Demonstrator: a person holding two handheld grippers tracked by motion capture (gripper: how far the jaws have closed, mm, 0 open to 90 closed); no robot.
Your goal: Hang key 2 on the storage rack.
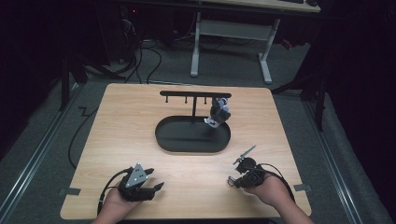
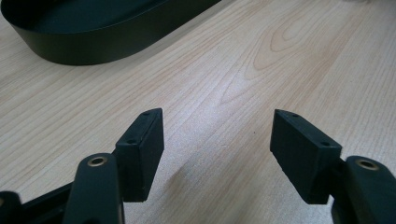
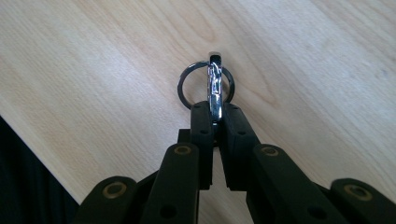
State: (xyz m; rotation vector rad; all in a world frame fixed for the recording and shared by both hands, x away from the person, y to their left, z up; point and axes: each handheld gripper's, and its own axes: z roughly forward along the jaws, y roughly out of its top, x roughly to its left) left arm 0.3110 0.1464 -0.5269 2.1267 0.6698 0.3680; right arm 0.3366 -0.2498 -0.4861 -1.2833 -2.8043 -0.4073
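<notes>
My right gripper (image 3: pixel 215 109) is shut on a shiny metal clasp (image 3: pixel 215 81) that carries a dark key ring (image 3: pixel 186 88), held just over the wooden table. In the high view that gripper (image 1: pixel 233 178) sits near the table's front right. At the front left my left gripper (image 1: pixel 155 179) lies low on the wood. Its jaws (image 2: pixel 217 126) stand wide open with only bare tabletop between them. A black oval tray (image 1: pixel 163 140) lies mid-table with a T-shaped hook rack (image 1: pixel 195 94) rising from it. A small grey and blue figure charm (image 1: pixel 218 114) hangs from a right-hand hook.
The tray's wall (image 2: pixel 93 49) shows at the upper left of the left gripper view. The table's front edge runs close behind both hands. A desk frame (image 1: pixel 229 46) and cables stand on the floor beyond the far edge.
</notes>
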